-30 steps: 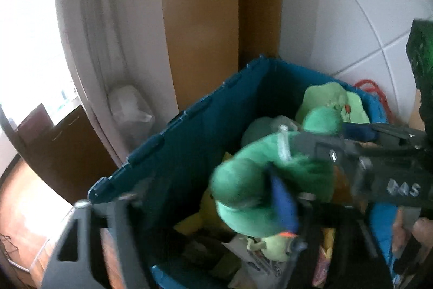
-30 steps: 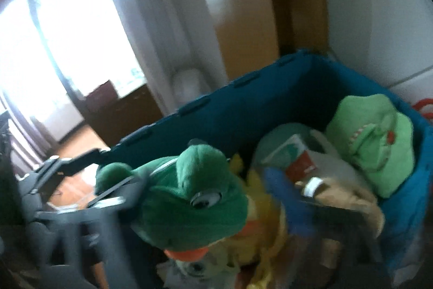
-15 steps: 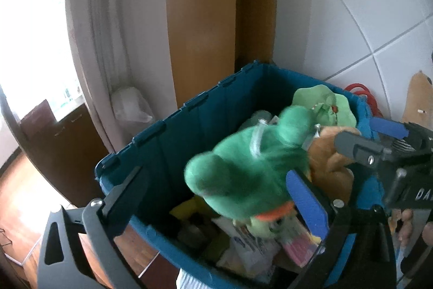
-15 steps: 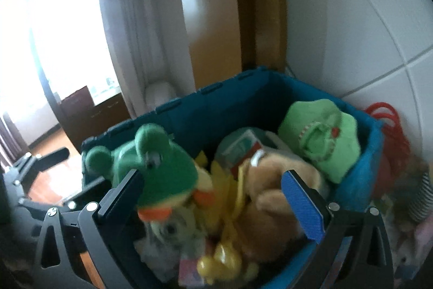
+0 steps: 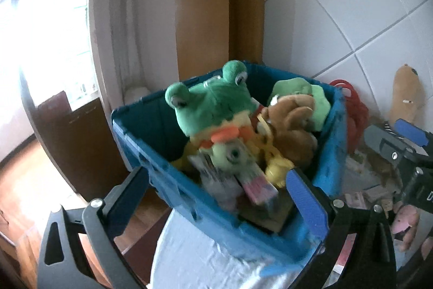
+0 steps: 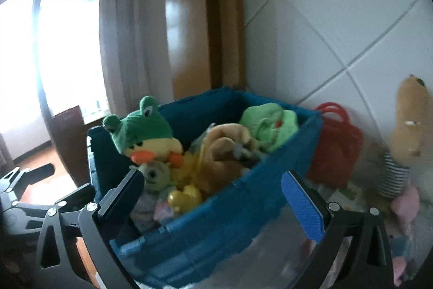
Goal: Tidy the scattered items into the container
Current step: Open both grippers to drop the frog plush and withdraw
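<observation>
White tiled wall (image 5: pixel 338 18) rises behind my work spot, with a wooden panel (image 5: pixel 201 7) in the corner and a pale curtain (image 5: pixel 130 26) beside a bright window (image 5: pixel 51 39). The surface below is draped in a white cloth (image 5: pixel 200 259), and wooden floor shows past its edge.

On the cloth stands the blue bin (image 5: pixel 151 126), heaped full. A plush duck in a green frog hood (image 5: pixel 213 104) sits upright at the left end, its orange bill just above a small green one-eyed plush (image 5: pixel 231 153). Beside them lie a brown plush (image 5: pixel 292 118), a light green plush (image 5: pixel 314 96) at the far right corner, a yellow rubber duck (image 6: pixel 185 197) near the front wall, and a pink-edged book (image 5: pixel 259 190).

Outside the bin, a red basket (image 6: pixel 338 142) rests right against its right wall. Further right a tan plush (image 6: pixel 411 121) in a striped top leans on the tiles, with a pink toy (image 6: pixel 404 203) at its base; these are still out on the cloth.

My left gripper (image 5: pixel 216 197) hangs in front of the bin's near wall, fingers wide apart and holding nothing. My right gripper (image 6: pixel 213 199) is likewise spread and empty, just before the bin's front corner. The tan plush is well off to its right.
</observation>
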`<state>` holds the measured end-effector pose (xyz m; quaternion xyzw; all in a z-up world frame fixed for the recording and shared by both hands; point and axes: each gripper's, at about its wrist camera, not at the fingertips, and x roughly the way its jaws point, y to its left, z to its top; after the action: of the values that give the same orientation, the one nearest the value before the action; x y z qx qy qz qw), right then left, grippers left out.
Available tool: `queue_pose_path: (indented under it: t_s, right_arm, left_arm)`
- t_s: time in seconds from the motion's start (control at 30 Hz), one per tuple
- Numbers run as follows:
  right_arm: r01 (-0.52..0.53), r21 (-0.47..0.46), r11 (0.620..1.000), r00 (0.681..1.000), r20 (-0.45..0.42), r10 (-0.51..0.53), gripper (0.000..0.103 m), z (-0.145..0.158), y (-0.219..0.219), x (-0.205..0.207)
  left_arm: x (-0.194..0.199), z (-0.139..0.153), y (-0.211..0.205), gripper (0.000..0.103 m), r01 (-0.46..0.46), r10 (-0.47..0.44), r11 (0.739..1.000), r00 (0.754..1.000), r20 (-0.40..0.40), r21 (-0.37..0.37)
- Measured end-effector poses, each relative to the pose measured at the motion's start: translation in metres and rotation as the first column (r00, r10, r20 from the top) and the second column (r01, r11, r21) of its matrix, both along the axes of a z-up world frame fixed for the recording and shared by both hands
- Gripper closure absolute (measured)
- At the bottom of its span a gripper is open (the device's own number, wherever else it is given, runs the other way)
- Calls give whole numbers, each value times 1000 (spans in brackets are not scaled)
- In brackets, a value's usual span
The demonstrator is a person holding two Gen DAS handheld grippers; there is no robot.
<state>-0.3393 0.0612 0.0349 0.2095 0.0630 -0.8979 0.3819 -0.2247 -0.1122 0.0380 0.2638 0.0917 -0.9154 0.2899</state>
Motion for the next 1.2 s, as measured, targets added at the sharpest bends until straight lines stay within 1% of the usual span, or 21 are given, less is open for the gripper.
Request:
queue_pose_path:
  t_s: [0.07,0.23,0.3,0.43,0.57,0.67,0.77,0.87,0.93,1.03,1.1,1.17,1.2]
  right_arm:
    - [-11,-14,1000,1000,17,11,0,-4,16,6]
    - [-33,-40,999,995,93,36,0,-18,55,18]
    - [-43,-35,998,994,99,46,0,-21,69,27]
    - [-40,-12,999,996,77,41,0,-23,93,47]
    - [-33,-27,999,998,54,35,0,-24,124,66]
    - [-21,-37,999,999,47,23,0,-26,149,76]
    - [19,-29,999,999,51,-18,0,-33,170,81]
    - [65,-18,998,995,80,-64,0,-41,191,82]
    - [105,-14,994,991,79,-103,0,-44,203,83]
    - [189,-10,982,981,54,-188,0,-47,220,88]
    - [262,0,965,964,40,-262,0,-49,229,91]
    - [314,27,949,947,63,-315,0,-56,234,90]
    - [320,30,947,942,99,-321,0,-61,237,87]
  left_arm:
    - [11,-2,14,0,-3,3,1000,1000,-9,4]
    - [32,-8,48,0,4,-3,1000,1000,-13,14]
    - [40,-10,62,0,7,-7,1000,1000,-12,14]
    - [55,-14,90,0,14,-14,1000,1000,-9,16]
    - [68,-19,116,0,22,-22,999,1000,-1,25]
    - [77,-22,136,0,43,-42,999,999,-14,28]
    - [77,-25,152,0,64,-64,998,998,-11,21]
    - [72,-30,166,0,115,-115,993,993,0,24]
    - [67,-35,173,0,159,-160,987,987,6,27]
    - [56,-42,180,0,229,-229,973,973,14,36]
    - [48,-48,184,0,277,-278,960,960,23,49]
    - [39,-55,189,0,323,-325,945,945,33,60]
    - [34,-58,192,0,342,-345,937,938,41,64]
